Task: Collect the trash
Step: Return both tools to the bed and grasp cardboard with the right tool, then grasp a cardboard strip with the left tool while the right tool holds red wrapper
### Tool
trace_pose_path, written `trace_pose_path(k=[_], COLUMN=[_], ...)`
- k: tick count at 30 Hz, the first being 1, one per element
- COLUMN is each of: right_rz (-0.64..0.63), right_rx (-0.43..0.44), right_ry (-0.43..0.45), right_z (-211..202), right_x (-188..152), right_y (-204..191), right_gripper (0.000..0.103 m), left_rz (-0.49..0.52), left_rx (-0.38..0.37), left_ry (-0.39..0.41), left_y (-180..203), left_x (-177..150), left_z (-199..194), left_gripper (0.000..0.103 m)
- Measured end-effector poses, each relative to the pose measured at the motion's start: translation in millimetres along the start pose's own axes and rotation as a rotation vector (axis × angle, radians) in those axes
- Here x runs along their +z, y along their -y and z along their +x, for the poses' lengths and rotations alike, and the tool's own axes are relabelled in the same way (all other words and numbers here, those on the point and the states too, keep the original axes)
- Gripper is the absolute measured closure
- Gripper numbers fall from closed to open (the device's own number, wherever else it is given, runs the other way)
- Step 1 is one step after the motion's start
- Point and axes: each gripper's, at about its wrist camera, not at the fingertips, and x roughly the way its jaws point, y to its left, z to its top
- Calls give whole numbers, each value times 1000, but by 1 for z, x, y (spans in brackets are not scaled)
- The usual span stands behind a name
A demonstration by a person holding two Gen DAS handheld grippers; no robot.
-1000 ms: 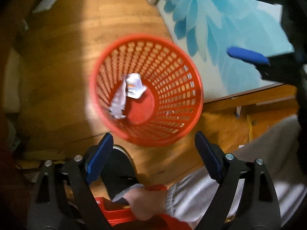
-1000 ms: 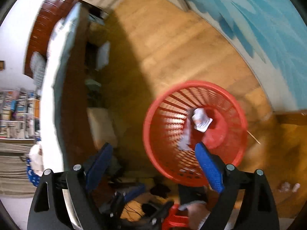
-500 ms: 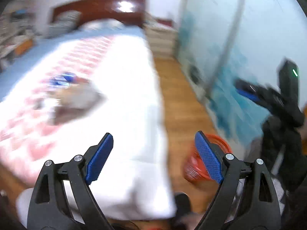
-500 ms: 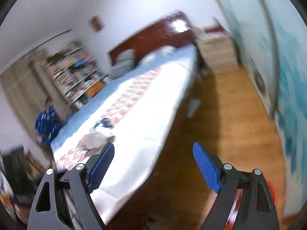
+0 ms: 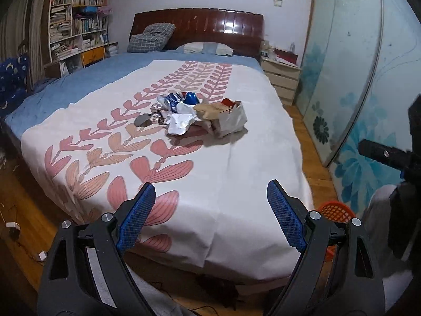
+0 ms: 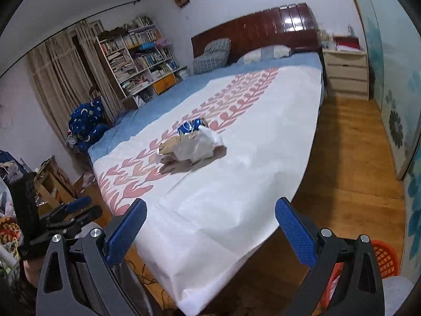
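My left claw [image 5: 208,216] is spread wide and holds nothing. My right claw [image 6: 210,231] has just been opening, nothing between its jaws. A trash heap [image 5: 194,114] lies mid-bed [image 5: 236,179], away from every edge. The red basket [image 5: 335,212] stands by the bed's near right corner.

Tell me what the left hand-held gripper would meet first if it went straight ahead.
Probably the bedspread near the foot of the bed; the left hand-held gripper is open and empty. Depth is unclear.
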Motion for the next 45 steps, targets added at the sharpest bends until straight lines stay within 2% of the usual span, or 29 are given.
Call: trace_pose_path(k=[4, 9, 13, 15, 17, 18, 19, 22, 25, 26, 32, 37, 41, 42, 45], right_rz=[64, 42, 105, 129, 150, 178, 206, 233, 235, 252, 310, 273, 59, 16, -71], right_rx=[29, 11, -8, -32, -81, -92, -94, -82, -67, -50, 7, 45, -29, -10, -66], right_ry=[-59, -110, -202, -267, -317, -343, -356, -334, -345, -350, -330, -269, -145, -104, -84], right_z=[50, 129, 205, 245, 273, 286, 292, 287, 275, 269, 230, 194, 149, 138, 129], right_x=[16, 68, 108, 117, 120, 119, 117, 113, 102, 96, 60, 55, 59, 61, 66], right_y=[5, -9, -13, -14, -10, -3, 2, 9, 15, 19, 39, 35, 6, -2, -13], right_gripper=[14, 23, 30, 43, 48, 56, 57, 70, 92, 95, 96, 96, 96, 96, 96], left_rz=[-25, -109, -151, -168, -183, -198, -207, -249, -276, -280, -303, -422, -449, -442, -421], left_rx=[13, -13, -40, -57, -82, -95, -100, -123, -144, -149, -141, -136, -97, -89, -73], left_ry=[-11, -7, -7, -5, -3, 3, 4, 1, -4, -5, -5, -15, 6, 7, 3], left_y=[-12, -28, -33, -33, -34, -35, -36, -42, -46, -46, -56, -80, -84, -84, -81], left_x=[-8, -7, -5, -4, -1, 0, 0, 2, 5, 5, 22, 34, 44, 46, 50], left_z=[-11, -13, -10, -9, -8, -8, -8, -3, 3, 5, 30, 56, 69, 72, 78], left_gripper=[17, 17, 17, 17, 17, 17, 17, 17, 17, 17, 17, 17, 17, 17, 17])
